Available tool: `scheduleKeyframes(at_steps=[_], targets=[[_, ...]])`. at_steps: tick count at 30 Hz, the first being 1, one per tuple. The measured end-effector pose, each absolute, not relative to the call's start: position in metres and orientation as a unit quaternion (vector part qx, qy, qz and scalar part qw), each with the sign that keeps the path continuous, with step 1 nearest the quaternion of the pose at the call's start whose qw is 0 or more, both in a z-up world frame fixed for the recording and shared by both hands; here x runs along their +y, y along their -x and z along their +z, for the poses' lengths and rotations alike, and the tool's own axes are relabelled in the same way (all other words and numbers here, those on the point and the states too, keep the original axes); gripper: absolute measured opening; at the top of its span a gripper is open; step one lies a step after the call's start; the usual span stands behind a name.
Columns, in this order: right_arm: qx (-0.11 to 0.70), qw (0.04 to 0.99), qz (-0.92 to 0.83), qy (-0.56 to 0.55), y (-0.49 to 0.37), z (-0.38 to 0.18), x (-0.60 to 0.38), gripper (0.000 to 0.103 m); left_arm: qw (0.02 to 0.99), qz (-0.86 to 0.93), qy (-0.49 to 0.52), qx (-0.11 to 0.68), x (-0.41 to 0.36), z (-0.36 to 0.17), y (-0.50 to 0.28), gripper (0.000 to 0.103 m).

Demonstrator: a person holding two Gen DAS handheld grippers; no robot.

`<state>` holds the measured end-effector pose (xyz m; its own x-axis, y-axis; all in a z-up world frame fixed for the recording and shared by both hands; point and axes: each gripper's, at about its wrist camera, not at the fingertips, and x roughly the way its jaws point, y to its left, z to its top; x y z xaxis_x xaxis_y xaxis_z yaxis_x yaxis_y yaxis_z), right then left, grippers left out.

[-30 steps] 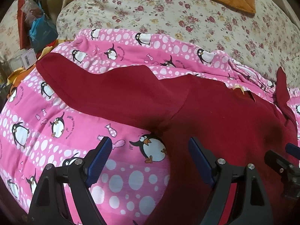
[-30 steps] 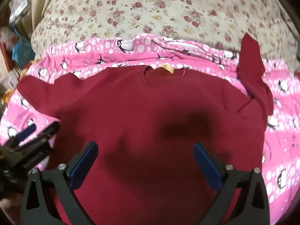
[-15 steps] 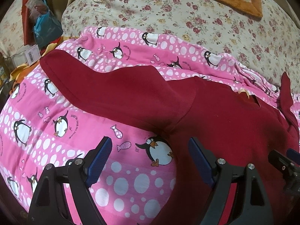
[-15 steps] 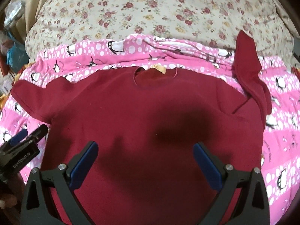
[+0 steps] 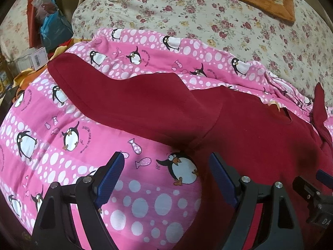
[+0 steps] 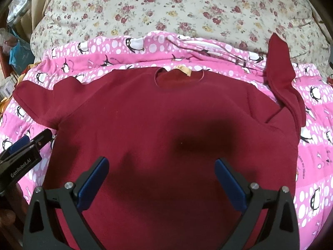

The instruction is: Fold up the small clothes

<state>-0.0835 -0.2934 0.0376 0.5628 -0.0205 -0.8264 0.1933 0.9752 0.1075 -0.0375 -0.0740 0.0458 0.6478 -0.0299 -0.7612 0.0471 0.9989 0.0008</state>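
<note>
A dark red T-shirt (image 6: 166, 125) lies spread flat, neck away from me, on a pink penguin blanket (image 6: 312, 166). Its left sleeve (image 5: 129, 104) lies out flat; the right sleeve (image 6: 281, 70) is bunched and stands up. My left gripper (image 5: 166, 175) is open with nothing between its jaws, above the blanket beside the shirt's left armpit (image 5: 187, 143). Over the shirt's lower body my right gripper (image 6: 161, 177) hangs open and holds nothing. The left gripper (image 6: 27, 145) also shows at the left edge of the right wrist view.
A floral bedspread (image 6: 166, 10) covers the bed beyond the blanket, with an orange-edged quilt piece (image 5: 260, 0) further back. Bags and boxes (image 5: 47, 31) crowd the floor off the bed's left side.
Both grippers stay open. The shirt lies as it did, and both views have shifted only slightly.
</note>
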Motion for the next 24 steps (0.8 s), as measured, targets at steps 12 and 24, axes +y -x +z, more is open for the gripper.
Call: scheduleKeyframes(at_steps=[12, 24], targets=[[0.464, 0.879, -0.068, -0.090, 0.0829, 0.0332, -0.2970, 0.103, 0.906, -0.021, -0.014, 0.423, -0.0754, 0.0425, 0.0362, 0.066], [0.468, 0.876, -0.069, -0.095, 0.0830, 0.0298, -0.3004, 0.103, 0.905, -0.017, -0.010, 0.424, -0.0741, 0.0431, 0.0358, 0.066]])
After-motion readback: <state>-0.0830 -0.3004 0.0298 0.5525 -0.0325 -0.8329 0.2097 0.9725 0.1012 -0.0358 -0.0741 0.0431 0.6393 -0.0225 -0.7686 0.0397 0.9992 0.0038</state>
